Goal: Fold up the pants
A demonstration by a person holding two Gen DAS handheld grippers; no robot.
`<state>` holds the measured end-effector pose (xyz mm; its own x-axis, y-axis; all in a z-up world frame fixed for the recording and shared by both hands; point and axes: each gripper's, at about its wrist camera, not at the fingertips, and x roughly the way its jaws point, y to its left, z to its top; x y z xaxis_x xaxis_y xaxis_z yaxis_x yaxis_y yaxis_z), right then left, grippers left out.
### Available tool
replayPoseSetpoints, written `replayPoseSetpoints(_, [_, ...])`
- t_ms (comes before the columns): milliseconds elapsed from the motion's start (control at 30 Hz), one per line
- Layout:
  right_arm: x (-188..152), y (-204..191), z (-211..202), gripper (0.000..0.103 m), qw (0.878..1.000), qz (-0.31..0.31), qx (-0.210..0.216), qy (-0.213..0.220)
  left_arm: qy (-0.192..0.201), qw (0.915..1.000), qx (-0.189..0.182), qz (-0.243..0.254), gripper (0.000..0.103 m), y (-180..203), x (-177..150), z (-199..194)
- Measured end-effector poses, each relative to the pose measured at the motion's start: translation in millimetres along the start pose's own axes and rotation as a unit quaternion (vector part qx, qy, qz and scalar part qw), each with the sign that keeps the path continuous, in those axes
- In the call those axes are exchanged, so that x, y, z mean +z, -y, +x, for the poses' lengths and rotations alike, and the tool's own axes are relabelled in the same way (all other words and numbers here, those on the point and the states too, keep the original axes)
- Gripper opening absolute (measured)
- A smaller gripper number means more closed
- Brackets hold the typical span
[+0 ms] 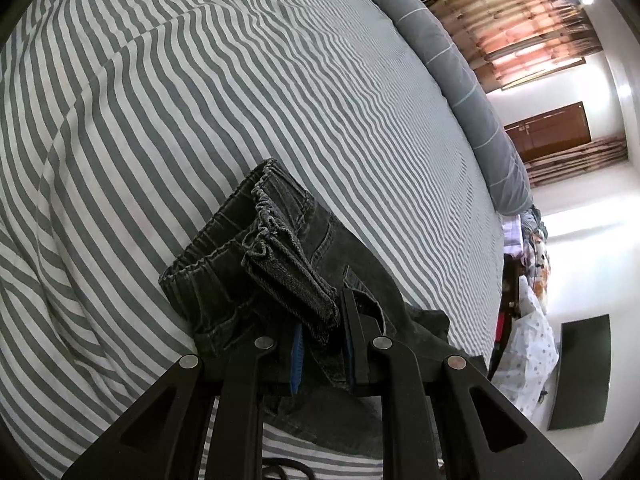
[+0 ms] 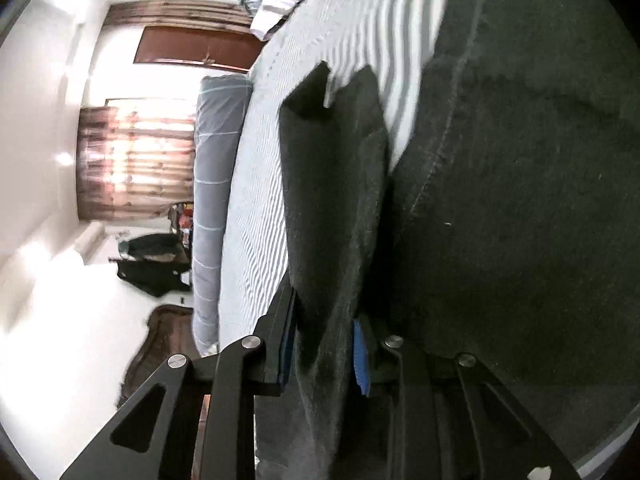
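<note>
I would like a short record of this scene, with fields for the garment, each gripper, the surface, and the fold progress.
garment: dark grey pants, elastic waistband bunched, held up at one end
left gripper: shut on the waistband end of the pants
right gripper: shut on a fold of the pants fabric
surface: bed with grey-and-white striped sheet
beside the bed surface: long grey bolster along the far edge
fold progress: in progress, both ends gripped, not laid flat yet
</note>
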<state>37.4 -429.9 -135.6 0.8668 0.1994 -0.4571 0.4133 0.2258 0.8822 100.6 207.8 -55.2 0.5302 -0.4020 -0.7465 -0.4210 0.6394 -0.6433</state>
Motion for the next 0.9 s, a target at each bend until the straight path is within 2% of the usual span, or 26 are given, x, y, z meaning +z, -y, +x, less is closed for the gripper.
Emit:
replayPoseSetpoints(67, [-1, -5, -6, 0.014, 1.000, -0.020, -0.004, 0.002, 0.000, 1.0000, 0.001, -0.001, 0.017, 0, 0, 0])
replayPoseSetpoints(167, [-2, -9, -8, 0.013, 1.000, -0.022, 0.008, -0.004, -0.002, 1.0000, 0.006, 0.001, 0.017, 2, -1, 3])
replayPoseSetpoints(333, [0, -13, -14, 0.017, 1.000, -0.018, -0.004, -0.001, -0.009, 0.9997, 0.019, 0.008, 0.017, 5, -1, 6])
replayPoseSetpoints(567, [-2, -8, -17, 0.018, 1.000, -0.006, 0.009, 0.004, -0.001, 0.9993, 0.027, 0.028, 0.017, 20, 2, 7])
replayPoseSetpoints(633, [-3, -11, -19, 0.018, 1.000, -0.019, -0.009, 0.014, 0.002, 0.9989, 0.032, 0.033, 0.017, 23, 1, 7])
replayPoseSetpoints(700, [-6, -10, -20, 0.010, 1.000, -0.018, -0.008, 0.016, 0.004, 0.9988, 0.036, 0.032, 0.017, 25, 1, 8])
replayPoseSetpoints(767, [-6, -8, -21, 0.006, 0.999, -0.024, -0.029, 0.018, 0.004, 0.9987, 0.041, 0.031, 0.017, 25, 0, 10])
replayPoseSetpoints(900, [-3, -12, -27, 0.005, 0.998, -0.026, -0.045, 0.020, -0.001, 0.9981, 0.054, 0.031, 0.017, 33, 3, 13])
